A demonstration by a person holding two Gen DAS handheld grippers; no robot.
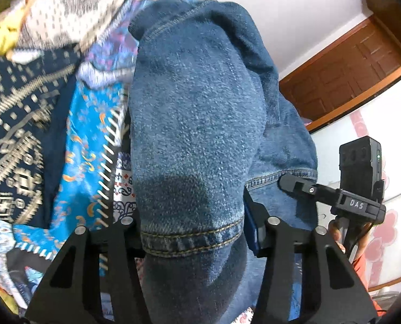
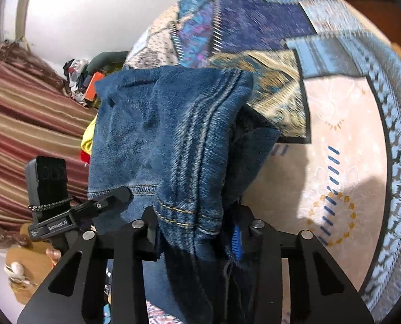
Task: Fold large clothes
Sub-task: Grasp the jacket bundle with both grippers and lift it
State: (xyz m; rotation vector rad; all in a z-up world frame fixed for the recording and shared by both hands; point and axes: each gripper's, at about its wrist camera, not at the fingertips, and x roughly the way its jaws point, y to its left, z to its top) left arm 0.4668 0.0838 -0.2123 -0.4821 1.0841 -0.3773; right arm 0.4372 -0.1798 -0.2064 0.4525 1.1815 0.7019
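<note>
A pair of blue denim jeans hangs lifted above a patterned bedspread. My left gripper is shut on one stitched hem of the jeans. The other gripper shows at the right of the left wrist view, clamped on the neighbouring hem. In the right wrist view the jeans drape over my right gripper, which is shut on a hem with yellow stitching. The left gripper shows there at the left, holding the other hem.
The patchwork bedspread spreads below and right. A wooden door stands behind. Striped curtains hang at the left, with a pile of colourful items beside them.
</note>
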